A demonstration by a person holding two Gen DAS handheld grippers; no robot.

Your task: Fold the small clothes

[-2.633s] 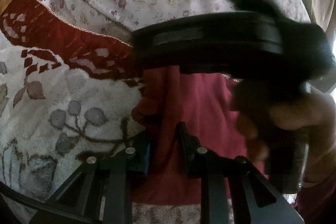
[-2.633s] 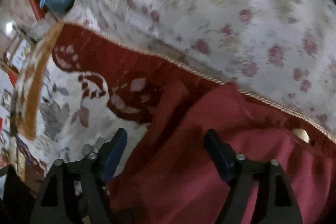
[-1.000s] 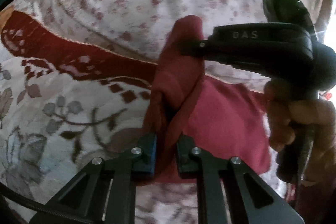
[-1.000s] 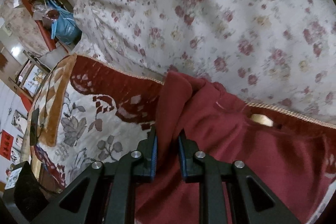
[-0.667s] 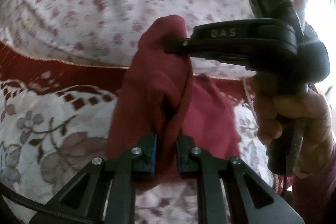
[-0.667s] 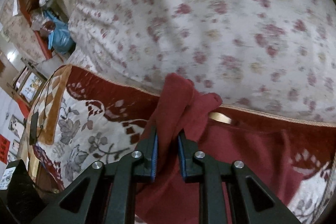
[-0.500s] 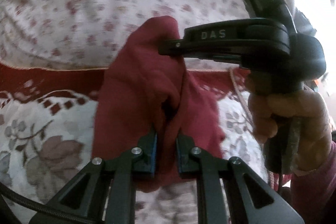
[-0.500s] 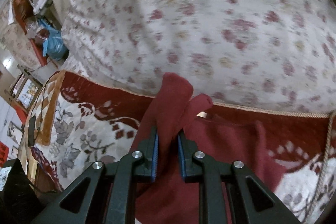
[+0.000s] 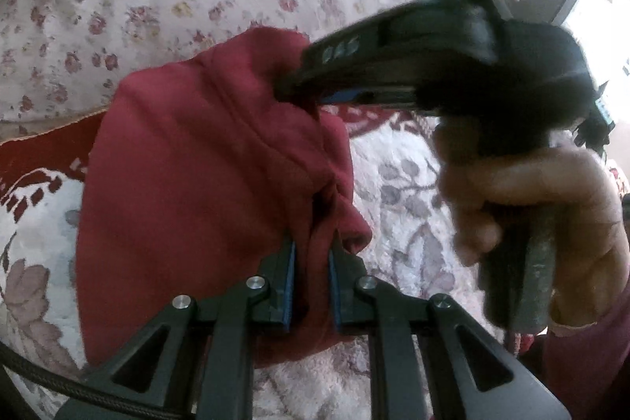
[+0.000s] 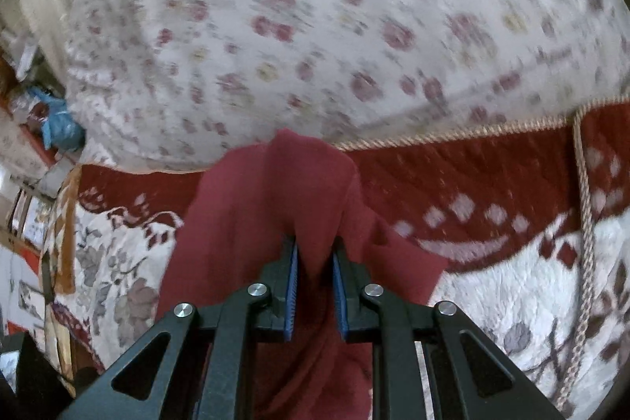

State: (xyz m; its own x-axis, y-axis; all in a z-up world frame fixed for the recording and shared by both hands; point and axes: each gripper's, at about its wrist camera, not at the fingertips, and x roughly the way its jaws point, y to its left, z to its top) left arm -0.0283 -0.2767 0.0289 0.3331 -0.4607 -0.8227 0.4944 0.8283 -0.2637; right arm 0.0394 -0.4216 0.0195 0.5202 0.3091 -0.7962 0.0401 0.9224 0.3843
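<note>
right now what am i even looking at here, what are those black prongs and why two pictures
The black prongs are hand-held grippers, one in each of a person's hands, not a robot arm. Each picture comes from a camera on one gripper, looking along its two fingers. The left gripper is shut on a red cloth; its view also shows the right hand holding the other tool. The right gripper pinches the same cloth from its own view. The cloth hangs lifted over a patterned red-and-white blanket, with a floral sheet behind.
</note>
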